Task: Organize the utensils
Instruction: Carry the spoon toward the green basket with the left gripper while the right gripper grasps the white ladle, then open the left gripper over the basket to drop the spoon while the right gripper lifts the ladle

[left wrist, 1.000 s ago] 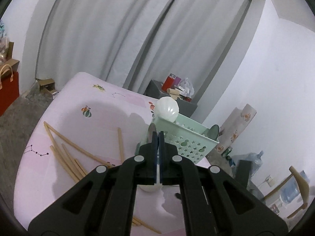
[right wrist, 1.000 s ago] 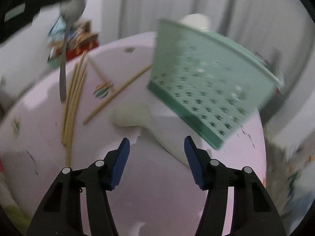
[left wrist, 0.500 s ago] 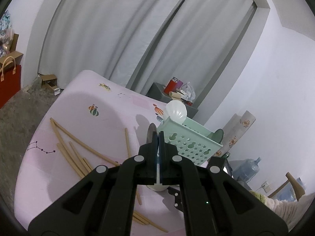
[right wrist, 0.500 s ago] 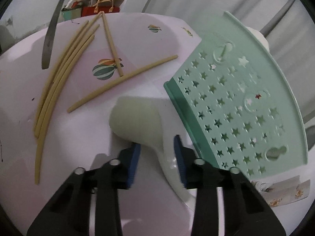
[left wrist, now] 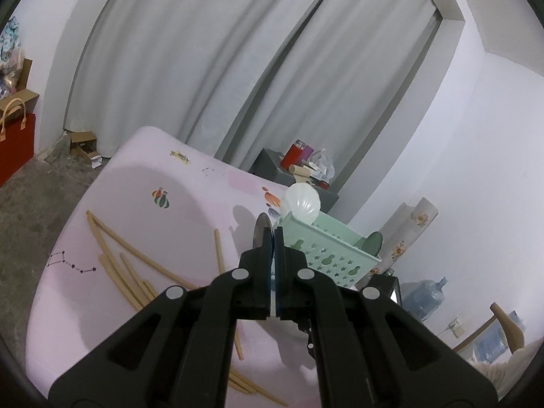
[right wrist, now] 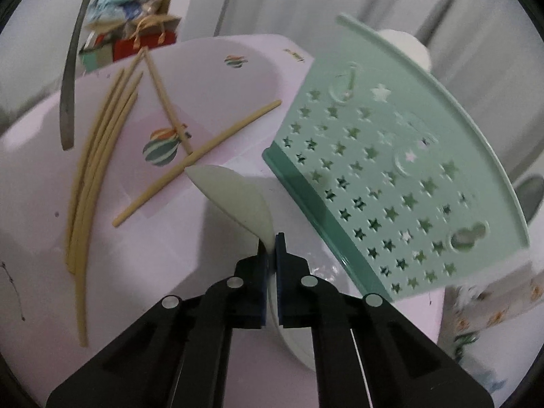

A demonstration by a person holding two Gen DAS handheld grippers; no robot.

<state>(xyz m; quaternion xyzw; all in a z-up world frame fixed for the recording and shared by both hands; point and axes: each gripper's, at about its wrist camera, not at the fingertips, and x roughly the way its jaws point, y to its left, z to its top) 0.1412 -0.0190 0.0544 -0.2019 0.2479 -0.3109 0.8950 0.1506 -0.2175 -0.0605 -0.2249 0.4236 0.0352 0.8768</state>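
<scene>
My right gripper [right wrist: 272,241] is closing its jaws onto the handle of a white spoon [right wrist: 234,200], and the pads press on it. The spoon's bowl is tipped on edge just above the pink table [right wrist: 170,272], close to the mint green star-punched basket [right wrist: 391,170]. My left gripper [left wrist: 273,234] is shut on a metal spoon [left wrist: 263,227], whose bowl sticks up edge-on past the fingertips. That spoon's handle [right wrist: 68,85] hangs at the top left of the right wrist view. The basket [left wrist: 326,248] holds a white shell-shaped spoon [left wrist: 301,202] and a dark green one [left wrist: 374,241].
Several wooden chopsticks [right wrist: 98,156] lie scattered on the table's left side, also seen as chopsticks [left wrist: 136,255] from the left wrist. Grey curtains hang behind. A red bag [left wrist: 13,149] and boxes sit on the floor beyond the table; a dark side cabinet [left wrist: 292,176] stands behind the basket.
My right gripper's jaws closed from wide apart onto the white spoon's handle, and the spoon turned from lying flat to standing on edge. The left gripper stayed shut on the metal spoon.
</scene>
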